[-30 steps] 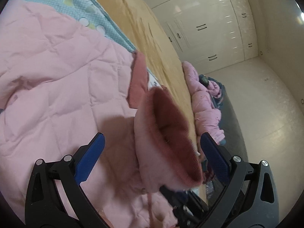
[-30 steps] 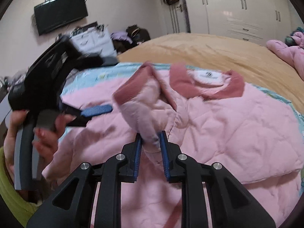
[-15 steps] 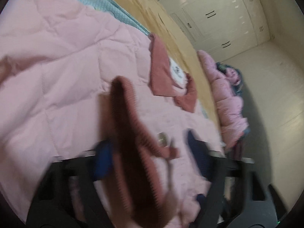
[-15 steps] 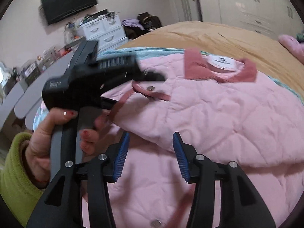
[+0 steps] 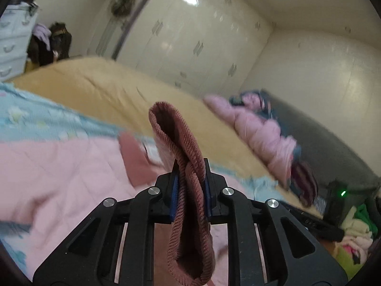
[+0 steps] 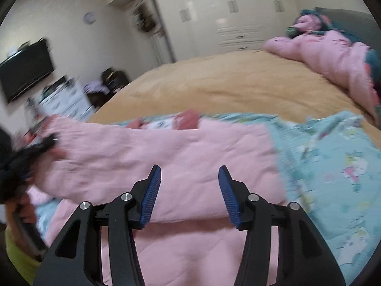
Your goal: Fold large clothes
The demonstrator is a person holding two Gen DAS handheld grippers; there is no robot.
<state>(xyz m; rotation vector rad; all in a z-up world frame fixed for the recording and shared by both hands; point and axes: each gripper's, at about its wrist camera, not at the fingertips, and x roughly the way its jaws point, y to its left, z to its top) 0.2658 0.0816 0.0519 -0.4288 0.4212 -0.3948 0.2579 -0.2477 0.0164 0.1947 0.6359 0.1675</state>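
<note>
A quilted pink jacket (image 5: 59,166) with a dark-pink ribbed collar (image 5: 133,157) lies spread on the bed. My left gripper (image 5: 190,166) is shut on the jacket's ribbed cuff (image 5: 183,143) and holds it up off the bed, with the cuff sticking out above and below the jaws. In the right wrist view the sleeve stretches left across the jacket (image 6: 166,155) to the blurred left gripper (image 6: 47,143). My right gripper (image 6: 189,186) hovers over the jacket's body. Its jaws are opening and nothing is between them.
Under the jacket lies a light-blue patterned blanket (image 6: 333,166) on a tan bedspread (image 6: 226,83). Another pink garment (image 6: 333,52) is heaped at the far right of the bed. A wall TV (image 6: 23,69), a white dresser (image 6: 66,102) and white wardrobes (image 5: 190,35) stand beyond.
My left gripper closed on the ribbed cuff and lifted it, rolling as it rose. My right gripper let go of the sleeve, opened, and swung right over the jacket.
</note>
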